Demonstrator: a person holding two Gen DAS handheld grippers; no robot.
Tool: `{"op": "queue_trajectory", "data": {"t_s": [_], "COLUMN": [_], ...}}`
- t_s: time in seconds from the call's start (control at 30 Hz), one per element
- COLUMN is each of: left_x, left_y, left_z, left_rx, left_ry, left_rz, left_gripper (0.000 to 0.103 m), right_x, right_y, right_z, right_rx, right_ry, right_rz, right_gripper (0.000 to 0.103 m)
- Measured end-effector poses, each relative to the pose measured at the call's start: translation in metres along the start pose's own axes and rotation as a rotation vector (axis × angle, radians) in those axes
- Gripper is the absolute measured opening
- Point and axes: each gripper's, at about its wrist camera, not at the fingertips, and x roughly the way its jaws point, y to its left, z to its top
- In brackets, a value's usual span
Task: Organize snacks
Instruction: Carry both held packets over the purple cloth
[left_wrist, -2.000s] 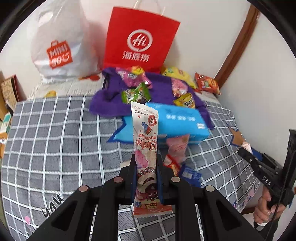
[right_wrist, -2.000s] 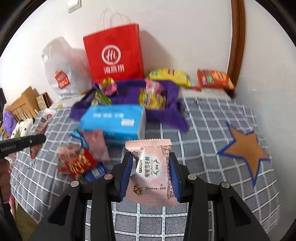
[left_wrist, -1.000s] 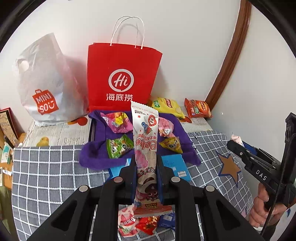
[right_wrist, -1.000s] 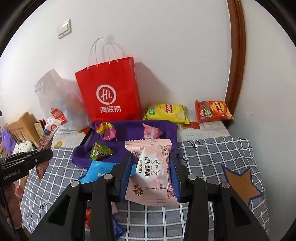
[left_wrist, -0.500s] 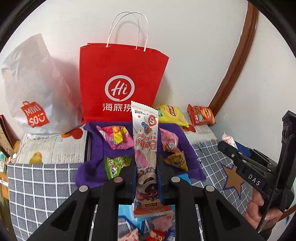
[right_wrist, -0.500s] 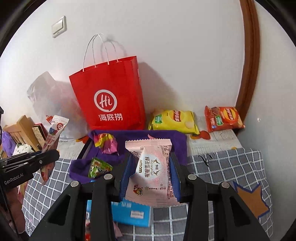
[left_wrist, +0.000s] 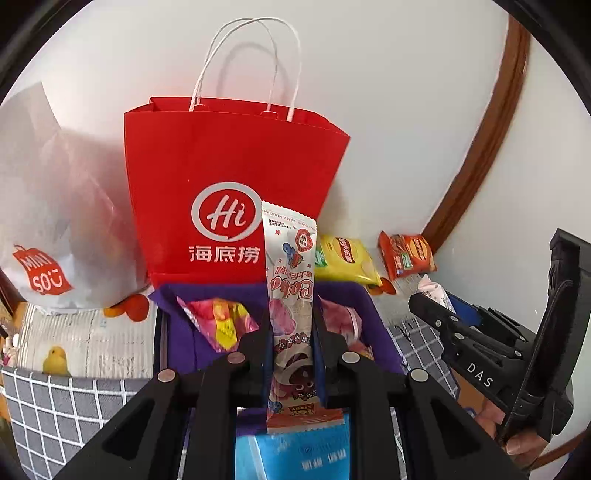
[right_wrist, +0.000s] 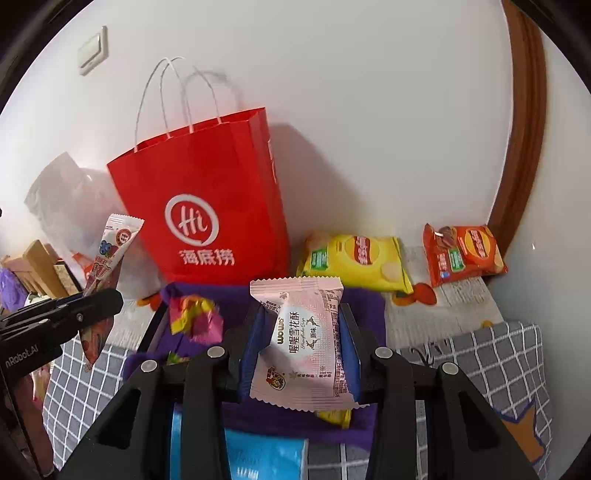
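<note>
My left gripper (left_wrist: 291, 354) is shut on a long white and pink snack stick packet (left_wrist: 290, 295), held upright over the purple fabric bin (left_wrist: 365, 314). The same packet (right_wrist: 110, 254) shows at the left of the right wrist view. My right gripper (right_wrist: 301, 350) is shut on a pink snowflake pastry packet (right_wrist: 303, 347), also above the purple bin (right_wrist: 365, 310). A pink and yellow candy bag (left_wrist: 221, 321) and other small snacks lie inside the bin. The right gripper's body (left_wrist: 480, 354) shows at the right of the left wrist view.
A red paper bag (left_wrist: 229, 199) stands against the wall behind the bin, a white plastic bag (left_wrist: 48, 236) to its left. Yellow (right_wrist: 354, 262) and orange (right_wrist: 461, 254) chip bags lie at the back right. A blue tissue pack (right_wrist: 266, 458) lies near on the grey checked cover (right_wrist: 498, 362).
Both grippers have moved forward toward the wall with their packets. The purple bin and red bag are nearer and larger, and the blue pack has slid beneath the fingers.
</note>
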Motion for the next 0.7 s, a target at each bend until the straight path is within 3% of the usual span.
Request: {"op": "queue_trajectory", "data": {"t_s": [0.2,0.37,0.47,0.7], "left_x": [0.026,0.059,0.061,0.064], "left_y": [0.016,0.031,0.036,0.046], "left_z": [-0.008,-0.022,-0.022,-0.022], "left_rx": [-0.043,-0.054,-0.07,-0.087], "left_ry": [0.023,0.107,0.1,0.111], "left_rz": [-0.014,0.012,0.007,0.003], "left_gripper": [0.017,0.017,0.017,0.017], "right_x": [0.033,0.065,0.084,0.089], "right_y": [0.002,-0.007,-0.01,-0.016], "right_z": [0.002,-0.013,-0.016,-0.022], "right_rx": [-0.014,-0.011,-0.019,-0.043], "right_ry": [0.027,0.071,0.123,0.144], "right_rz": [0.014,0.011,0.004,0.015], "right_gripper": [0.039,0.039,0.039,0.039]}}
